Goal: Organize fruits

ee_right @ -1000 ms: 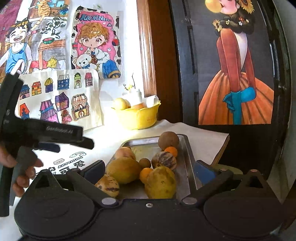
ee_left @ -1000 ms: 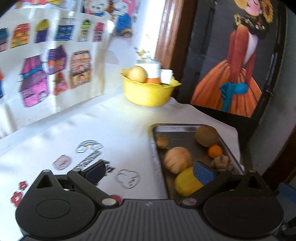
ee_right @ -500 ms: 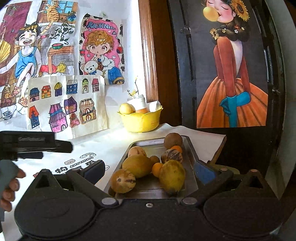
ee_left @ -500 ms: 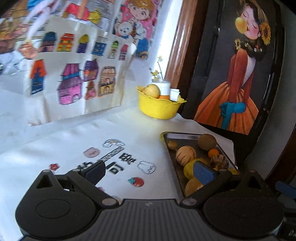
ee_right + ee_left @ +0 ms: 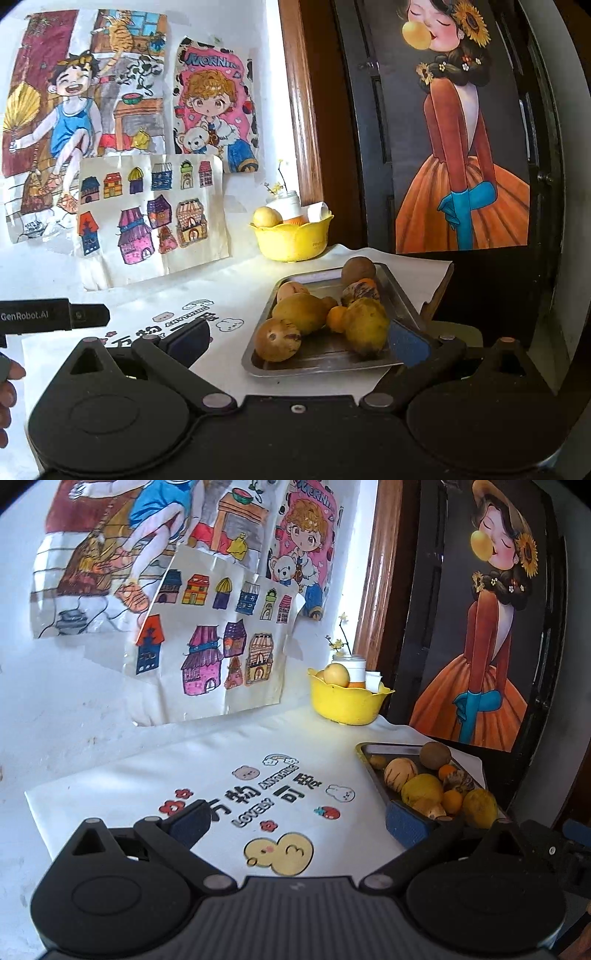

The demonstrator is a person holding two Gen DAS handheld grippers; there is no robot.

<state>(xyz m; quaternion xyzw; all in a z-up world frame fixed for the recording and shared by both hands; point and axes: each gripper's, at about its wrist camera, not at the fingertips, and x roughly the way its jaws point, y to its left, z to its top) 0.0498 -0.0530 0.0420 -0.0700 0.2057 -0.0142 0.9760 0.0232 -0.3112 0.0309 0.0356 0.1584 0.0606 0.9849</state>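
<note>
Both tongs, left [image 5: 299,821] and right [image 5: 299,339], gape apart and empty. Fruits crowd a metal tray [image 5: 400,295]. A yellow bowl [image 5: 291,238] behind holds perhaps an apple.

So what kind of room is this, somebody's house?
Most likely a family home: hand-coloured children's drawings taped to the white wall, a cartoon-printed white tablecloth, and a yellow plastic fruit bowl beside a metal tray of fruit.

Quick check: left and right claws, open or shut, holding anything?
Left claw: open, holding nothing.
Right claw: open, holding nothing, facing the fruit tray.
</note>
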